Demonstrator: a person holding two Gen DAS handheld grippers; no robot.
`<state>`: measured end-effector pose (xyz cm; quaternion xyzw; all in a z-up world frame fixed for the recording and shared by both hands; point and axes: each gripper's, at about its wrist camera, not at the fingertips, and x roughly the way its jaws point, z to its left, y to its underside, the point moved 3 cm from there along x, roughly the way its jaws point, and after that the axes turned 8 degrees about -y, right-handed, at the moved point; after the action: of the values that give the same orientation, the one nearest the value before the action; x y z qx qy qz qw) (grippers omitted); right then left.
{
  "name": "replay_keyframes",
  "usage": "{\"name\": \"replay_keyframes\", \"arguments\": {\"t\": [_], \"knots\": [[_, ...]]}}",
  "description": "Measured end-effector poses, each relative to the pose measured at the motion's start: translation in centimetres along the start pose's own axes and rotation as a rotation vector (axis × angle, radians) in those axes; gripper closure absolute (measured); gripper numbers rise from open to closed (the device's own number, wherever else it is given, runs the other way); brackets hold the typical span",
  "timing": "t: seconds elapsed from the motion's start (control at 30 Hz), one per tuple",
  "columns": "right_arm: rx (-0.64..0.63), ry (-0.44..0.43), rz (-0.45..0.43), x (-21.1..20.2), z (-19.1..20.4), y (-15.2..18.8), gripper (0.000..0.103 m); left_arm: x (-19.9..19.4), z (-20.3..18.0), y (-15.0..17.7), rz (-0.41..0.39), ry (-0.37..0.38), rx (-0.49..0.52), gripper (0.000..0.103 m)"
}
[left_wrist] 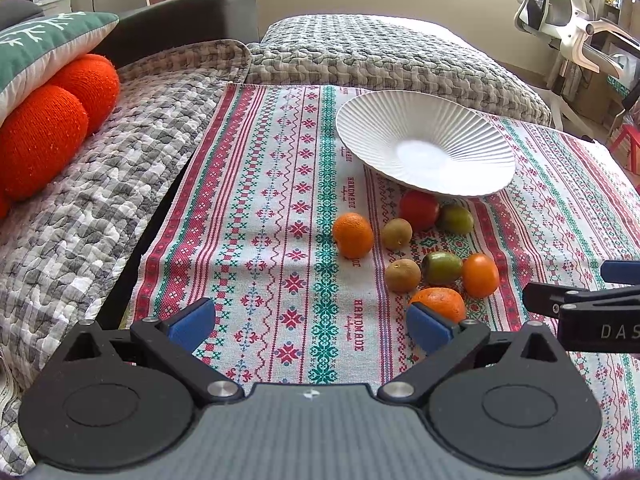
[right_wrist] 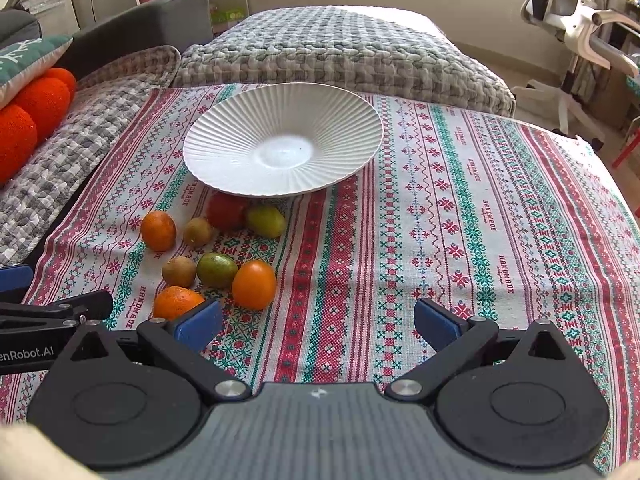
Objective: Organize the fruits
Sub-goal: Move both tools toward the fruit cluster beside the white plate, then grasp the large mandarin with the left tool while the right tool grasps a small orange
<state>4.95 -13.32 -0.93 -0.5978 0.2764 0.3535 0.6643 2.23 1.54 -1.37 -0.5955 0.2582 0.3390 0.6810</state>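
A white ribbed plate (left_wrist: 424,148) (right_wrist: 280,140) sits on the patterned cloth, nothing on it. Several fruits lie just in front of it: oranges (left_wrist: 353,235) (right_wrist: 254,285), kiwis (left_wrist: 403,275) (right_wrist: 179,271), green mangoes (left_wrist: 442,267) (right_wrist: 217,270) and a red apple (left_wrist: 419,210) (right_wrist: 226,211) partly under the plate rim. My left gripper (left_wrist: 310,322) is open and empty, left of the fruits; its right pad hides part of an orange (left_wrist: 440,302). My right gripper (right_wrist: 318,326) is open and empty, right of the fruits, its left pad beside an orange (right_wrist: 176,302).
The striped cloth (right_wrist: 480,220) covers a low table. A quilted sofa with orange cushions (left_wrist: 44,136) and a green pillow (left_wrist: 40,44) lies left. A quilted ottoman (right_wrist: 340,52) stands behind the plate. A white office chair (right_wrist: 576,20) is at the far right.
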Motion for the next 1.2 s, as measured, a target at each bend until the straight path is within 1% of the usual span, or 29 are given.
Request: {"name": "replay_keyframes", "arguments": {"t": [0.2,0.33,0.47,0.53,0.6,0.7,0.8,0.9,0.97,1.0,1.07,1.1,1.17,1.2], "knots": [[-0.009,0.002,0.020,0.5,-0.1,0.1,0.001,0.4,0.0,0.3,-0.017,0.003,0.006,0.008],[-0.015,-0.021,0.024,0.8,-0.2,-0.1,0.001,0.6,-0.2,0.4,-0.016,0.027,0.021,0.008],[-0.001,-0.049,0.044,1.3,-0.8,-0.2,0.005,0.8,-0.6,0.5,0.022,0.085,0.041,0.008],[0.019,-0.061,0.059,1.4,-1.1,-0.2,0.006,0.8,-0.7,0.5,0.033,0.120,0.032,0.008],[0.032,-0.073,0.072,1.6,-1.4,-0.3,0.008,0.7,-1.0,0.6,0.049,0.140,0.031,0.008],[0.037,-0.094,0.092,1.8,-1.6,-0.2,0.010,0.7,-1.4,0.8,0.052,0.168,0.029,0.008],[0.028,-0.091,0.104,1.9,-1.7,-0.1,0.013,0.7,-2.1,1.0,0.057,0.203,0.032,0.010],[0.012,-0.080,0.106,1.8,-1.9,0.0,0.013,1.1,-2.6,1.1,0.065,0.234,0.022,0.020],[0.013,-0.080,0.107,1.7,-2.1,0.0,0.013,1.4,-3.0,1.1,0.069,0.256,0.020,0.029],[0.012,-0.080,0.108,1.7,-2.2,0.0,0.013,1.5,-3.2,1.1,0.069,0.264,0.019,0.031],[0.009,-0.076,0.111,1.7,-2.4,0.0,0.013,1.8,-3.6,1.0,0.071,0.288,0.015,0.040],[0.008,-0.072,0.112,1.8,-2.6,0.0,0.013,1.9,-3.8,1.0,0.070,0.296,0.014,0.043],[0.012,-0.069,0.116,1.8,-2.7,0.1,0.013,2.3,-4.2,0.9,0.071,0.305,0.017,0.055],[0.013,-0.069,0.118,1.8,-2.7,0.1,0.014,2.4,-4.4,0.9,0.072,0.310,0.017,0.058]]}}
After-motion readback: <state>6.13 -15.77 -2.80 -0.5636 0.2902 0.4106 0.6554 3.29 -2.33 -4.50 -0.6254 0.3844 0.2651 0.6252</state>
